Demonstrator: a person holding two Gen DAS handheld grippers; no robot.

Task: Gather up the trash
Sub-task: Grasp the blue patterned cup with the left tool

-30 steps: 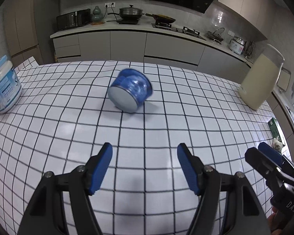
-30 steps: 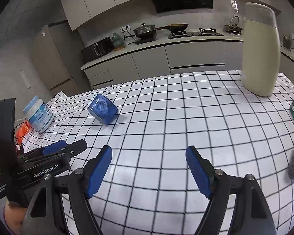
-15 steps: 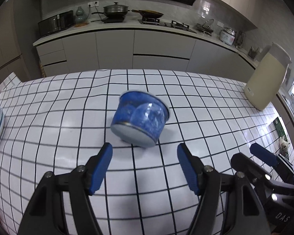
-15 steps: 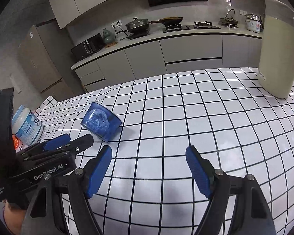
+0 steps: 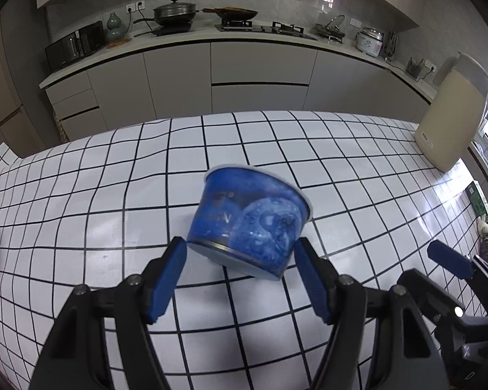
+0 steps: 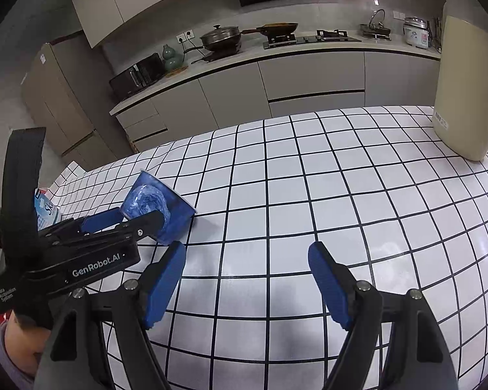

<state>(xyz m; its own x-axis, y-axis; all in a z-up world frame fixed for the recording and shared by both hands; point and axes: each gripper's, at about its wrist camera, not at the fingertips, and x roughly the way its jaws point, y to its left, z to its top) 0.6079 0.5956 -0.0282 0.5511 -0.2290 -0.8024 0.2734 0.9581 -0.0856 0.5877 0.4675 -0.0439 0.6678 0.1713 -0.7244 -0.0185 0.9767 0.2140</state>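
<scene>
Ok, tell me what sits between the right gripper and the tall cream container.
Nothing: in the right wrist view only bare checked tablecloth lies between the right gripper and the cream container.

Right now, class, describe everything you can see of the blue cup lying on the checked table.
The blue cup is a round, tapering tub with a printed blue wrapper, a pale rim and a pale base ringed by a dark band. It looks like thin plastic or coated paper. It lies tipped on its side on the white, black-gridded table, base toward the left gripper. That gripper's open blue pads flank the base; contact cannot be confirmed. Whether it is empty cannot be seen.
</scene>
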